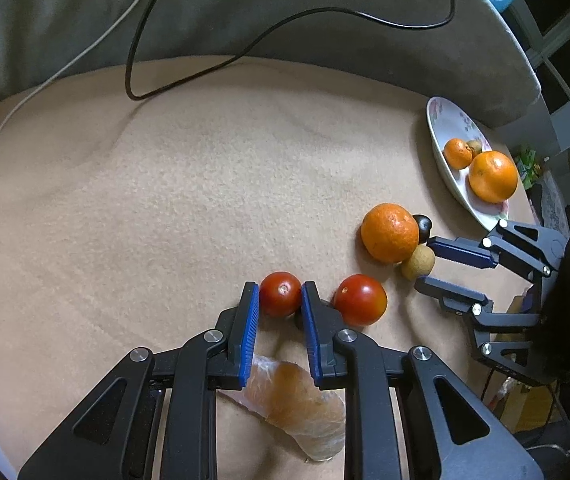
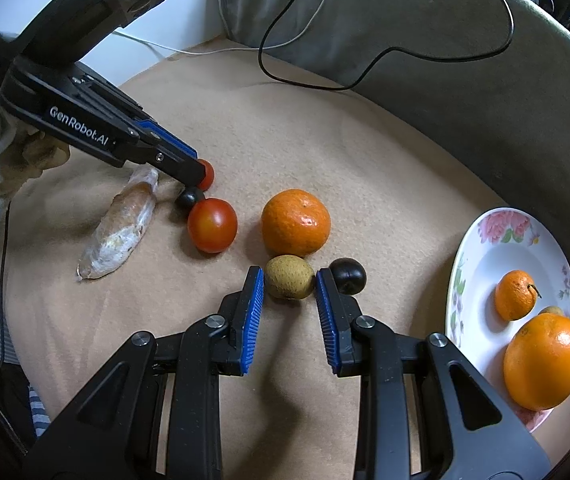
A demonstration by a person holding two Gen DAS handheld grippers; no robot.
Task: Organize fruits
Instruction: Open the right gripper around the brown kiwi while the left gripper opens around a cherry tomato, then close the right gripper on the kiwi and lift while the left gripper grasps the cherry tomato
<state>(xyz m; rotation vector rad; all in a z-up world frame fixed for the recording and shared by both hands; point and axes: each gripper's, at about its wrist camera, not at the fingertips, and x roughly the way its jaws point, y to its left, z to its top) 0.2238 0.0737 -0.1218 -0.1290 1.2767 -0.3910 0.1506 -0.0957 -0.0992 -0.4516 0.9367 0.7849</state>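
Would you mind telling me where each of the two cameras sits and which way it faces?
Left wrist view: sits on the left claw, looking down along its fingers at a tomato pinched between the pads; the right claw shows at the right edge.
Right wrist view: sits on the right claw, looking down at a small brown fruit held between its pads; the left claw and a gloved hand show at upper left.
Shared: the beige cloth, loose orange, second tomato, wrapped bread and flowered plate.
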